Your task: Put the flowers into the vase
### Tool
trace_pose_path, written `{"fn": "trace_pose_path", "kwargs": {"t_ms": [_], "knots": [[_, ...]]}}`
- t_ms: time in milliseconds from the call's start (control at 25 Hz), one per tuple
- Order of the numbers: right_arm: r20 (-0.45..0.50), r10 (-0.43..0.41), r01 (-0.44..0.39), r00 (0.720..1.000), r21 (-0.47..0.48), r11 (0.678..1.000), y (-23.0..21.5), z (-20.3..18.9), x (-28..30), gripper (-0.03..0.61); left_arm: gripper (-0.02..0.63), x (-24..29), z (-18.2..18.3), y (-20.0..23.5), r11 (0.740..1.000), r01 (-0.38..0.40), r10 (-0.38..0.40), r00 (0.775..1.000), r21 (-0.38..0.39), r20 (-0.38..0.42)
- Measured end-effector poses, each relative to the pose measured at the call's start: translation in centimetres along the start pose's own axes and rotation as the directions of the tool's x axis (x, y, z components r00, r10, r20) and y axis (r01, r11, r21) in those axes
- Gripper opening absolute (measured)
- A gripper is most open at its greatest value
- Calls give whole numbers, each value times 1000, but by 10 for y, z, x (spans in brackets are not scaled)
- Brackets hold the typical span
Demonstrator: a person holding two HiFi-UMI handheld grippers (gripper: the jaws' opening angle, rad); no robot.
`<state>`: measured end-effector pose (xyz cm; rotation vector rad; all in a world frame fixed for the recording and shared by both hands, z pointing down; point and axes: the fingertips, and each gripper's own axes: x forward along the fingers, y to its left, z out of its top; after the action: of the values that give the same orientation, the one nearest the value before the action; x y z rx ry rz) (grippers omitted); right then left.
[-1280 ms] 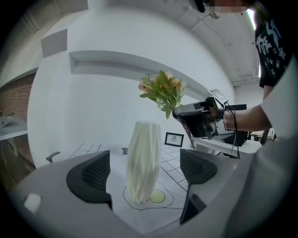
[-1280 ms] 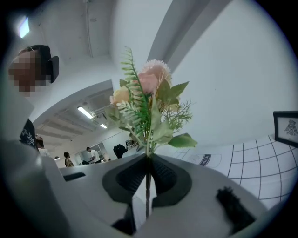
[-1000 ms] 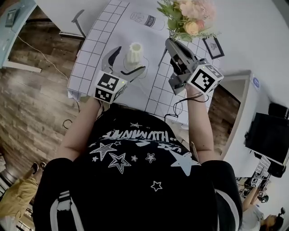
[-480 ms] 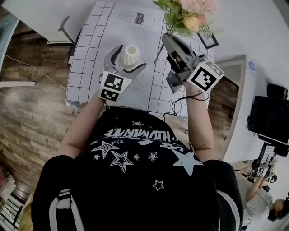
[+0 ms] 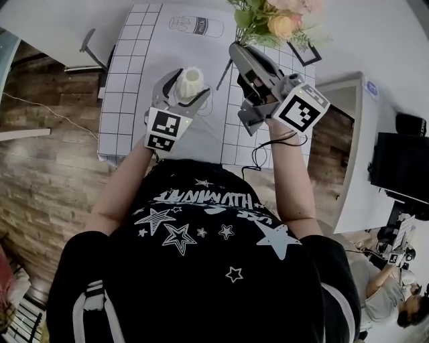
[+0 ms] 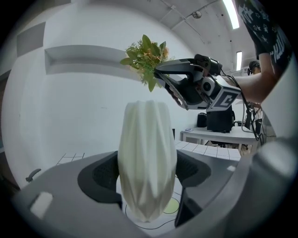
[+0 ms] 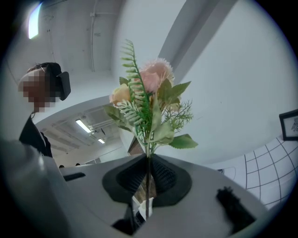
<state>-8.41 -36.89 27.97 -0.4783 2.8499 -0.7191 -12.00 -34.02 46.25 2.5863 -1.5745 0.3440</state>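
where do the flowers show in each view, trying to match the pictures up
Head view: flowers at the top edge, right of centre, past the right gripper.
Left gripper view: flowers upper middle, at that gripper's tip.
Right gripper view: flowers dead centre, stem between the jaws.
Shared landmark: the gridded mat.

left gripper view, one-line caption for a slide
Left tool, jaws just closing, grips the white vase; right tool holds the bouquet above.
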Motion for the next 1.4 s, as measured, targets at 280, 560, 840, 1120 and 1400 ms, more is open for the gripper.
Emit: {"fn": "trace_pose_path", "kwargs": {"t_ms": [280, 560, 840, 1120, 1400], "knots": [[28, 50, -49, 998, -30, 998, 17, 12, 24, 38, 357, 1, -1, -1, 1000, 1, -1, 1000, 10, 0], [28, 53, -52, 998, -43, 998, 21, 3, 49, 38, 357, 1, 0, -2, 1000, -1, 1, 1000, 10, -2], [-70, 26, -33, 997, -102, 994, 17, -38, 50, 38, 357, 1, -1, -2, 1000, 1, -1, 1000, 9, 2], [-170, -19, -11, 985, -176, 984, 12, -66, 42, 38, 357, 1, 0, -1, 1000, 1, -1, 1000, 4, 10], [-233, -56, 0, 971, -233, 972, 13, -85, 33, 38, 357, 1, -1, 0, 1000, 0, 0, 1000, 2, 14]]}}
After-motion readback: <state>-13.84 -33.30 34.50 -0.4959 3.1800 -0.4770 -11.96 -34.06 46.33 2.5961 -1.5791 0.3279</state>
